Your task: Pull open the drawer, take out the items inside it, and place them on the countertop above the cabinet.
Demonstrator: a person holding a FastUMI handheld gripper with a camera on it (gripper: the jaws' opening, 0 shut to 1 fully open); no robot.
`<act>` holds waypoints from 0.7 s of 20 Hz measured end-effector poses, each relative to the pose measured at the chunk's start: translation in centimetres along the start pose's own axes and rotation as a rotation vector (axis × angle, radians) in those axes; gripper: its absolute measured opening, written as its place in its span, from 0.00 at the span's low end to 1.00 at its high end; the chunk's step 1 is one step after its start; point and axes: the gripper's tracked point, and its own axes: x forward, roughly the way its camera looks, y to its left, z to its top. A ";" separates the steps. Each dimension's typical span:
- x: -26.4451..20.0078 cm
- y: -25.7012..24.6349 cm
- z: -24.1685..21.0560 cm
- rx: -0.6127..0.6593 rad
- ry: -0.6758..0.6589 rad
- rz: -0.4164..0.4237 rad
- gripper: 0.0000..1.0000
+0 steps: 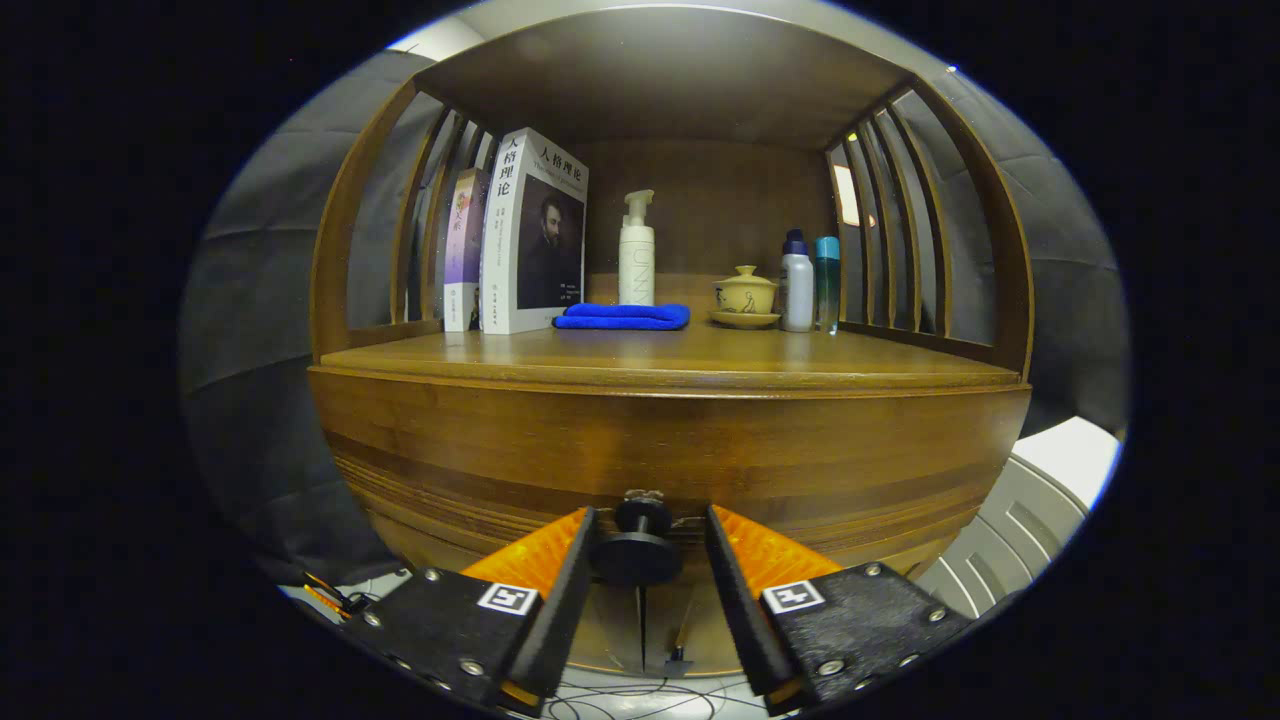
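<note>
Drawer: the wooden front (660, 440) sits flush under the countertop, so it looks closed; nothing of its contents can be seen yet.
Knob: a dark round knob (637, 548) juts from the low middle of the drawer front, right between the fingers.
Gripper: the gripper (645, 545) straddles the knob with its fingers narrowly apart; a slim gap shows on each side, so neither finger seems to press on it.
Step in hand: closing on the knob, judged from that straddle.
Doing it well: squeeze evenly behind the knob's wide disc, on the stem if reachable, then draw straight toward the near side, level, without twisting or lifting.
Risk: a grip on the disc's rim alone may slip off.
Countertop: the countertop (700, 355) has bare wood along its near edge; books (520, 235), a blue cloth (622, 316), a pump bottle (636, 252), a lidded cup (746, 295) and two bottles (808, 280) stand far back.
</note>
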 end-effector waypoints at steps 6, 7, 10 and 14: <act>0.1 0.2 -0.1 0.029 0.012 -0.012 0.46; 0.1 0.3 0.0 0.037 0.011 -0.008 0.45; 0.1 0.3 -0.1 0.046 0.012 -0.009 0.45; 0.0 0.1 -0.3 0.039 0.031 -0.050 0.39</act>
